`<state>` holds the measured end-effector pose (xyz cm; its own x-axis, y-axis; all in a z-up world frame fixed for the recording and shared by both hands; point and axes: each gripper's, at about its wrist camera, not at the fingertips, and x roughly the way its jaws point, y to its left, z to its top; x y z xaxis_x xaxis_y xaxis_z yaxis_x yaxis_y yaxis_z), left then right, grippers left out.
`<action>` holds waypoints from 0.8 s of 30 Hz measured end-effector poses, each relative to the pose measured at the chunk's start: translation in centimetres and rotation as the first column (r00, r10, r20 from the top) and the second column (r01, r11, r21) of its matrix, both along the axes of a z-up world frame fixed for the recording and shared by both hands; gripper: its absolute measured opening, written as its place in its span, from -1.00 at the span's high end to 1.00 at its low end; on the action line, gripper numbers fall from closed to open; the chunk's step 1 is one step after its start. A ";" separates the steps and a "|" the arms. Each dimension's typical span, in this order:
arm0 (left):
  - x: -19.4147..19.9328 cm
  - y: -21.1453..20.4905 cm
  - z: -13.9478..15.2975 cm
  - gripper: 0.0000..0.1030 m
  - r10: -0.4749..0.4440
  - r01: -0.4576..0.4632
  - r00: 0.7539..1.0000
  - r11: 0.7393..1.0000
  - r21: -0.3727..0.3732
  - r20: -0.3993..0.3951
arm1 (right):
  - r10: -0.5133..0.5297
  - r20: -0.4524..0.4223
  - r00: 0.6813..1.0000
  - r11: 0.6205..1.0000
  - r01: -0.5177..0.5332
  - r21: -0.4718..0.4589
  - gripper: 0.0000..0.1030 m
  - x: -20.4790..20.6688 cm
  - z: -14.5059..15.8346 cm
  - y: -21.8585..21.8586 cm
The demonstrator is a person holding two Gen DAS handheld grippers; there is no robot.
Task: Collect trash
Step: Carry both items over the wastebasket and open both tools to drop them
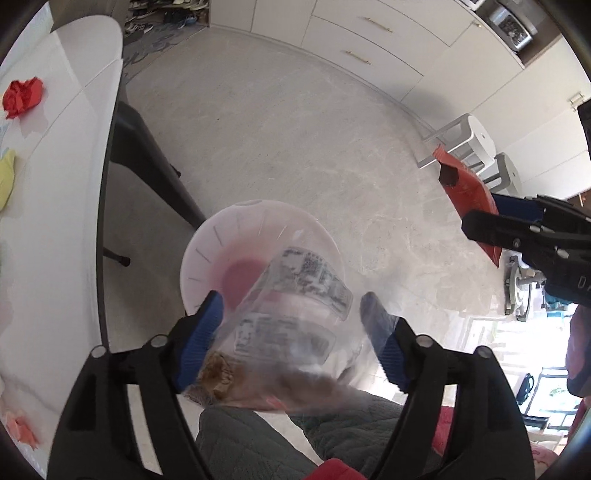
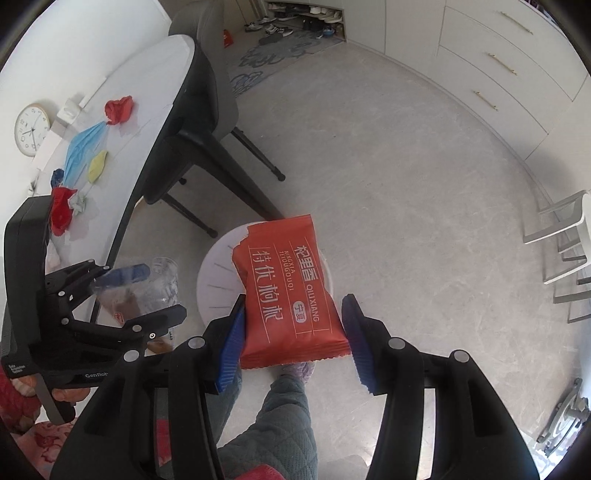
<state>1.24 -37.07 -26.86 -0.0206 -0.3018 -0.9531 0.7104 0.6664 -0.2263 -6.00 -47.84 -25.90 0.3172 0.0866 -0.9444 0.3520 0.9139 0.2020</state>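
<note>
Grey marbled tile floor [image 2: 424, 184] is spreading out under both grippers, running back to a wall of white drawers with brass handles [image 2: 491, 70] and an open shoe shelf [image 2: 306, 14]. A patterned grey rug [image 2: 273, 55] is lying in front of that shelf. A white bin with a swing lid [image 1: 236, 236] is standing on the floor just beside the black legs of a grey chair [image 2: 207, 122], and white step stools [image 1: 465, 144] are sitting by the cabinets.

A white desk [image 2: 147, 107] is running along the left, carrying crumpled red paper [image 2: 118, 110], a blue mask [image 2: 83, 147], a yellow scrap [image 2: 97, 167] and more red and grey wads [image 2: 68, 206]. A round clock [image 2: 32, 129] is hanging on the wall behind it.

The left gripper [image 1: 291, 325] is pointing down over the bin with its jaws standing wide apart; a clear plastic wrapper with brown crumbs [image 1: 280, 343] is lying between them, blurred, touching the left blue pad while the right pad is standing clear of it. The right gripper [image 2: 295, 332] is also hovering above the bin, its jaws clamped on the bottom edge of a torn-open red snack packet with white Chinese lettering [image 2: 291, 288].

A person's quilted green trouser leg [image 2: 280, 424] and slipper [image 2: 299, 369] are showing below.
</note>
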 end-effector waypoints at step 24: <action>0.3 2.7 4.5 -0.84 0.097 -0.097 0.995 0.991 -0.088 0.001 | 0.066 -0.021 0.998 0.997 -0.065 0.047 -0.03 0.1 -1.4 1.0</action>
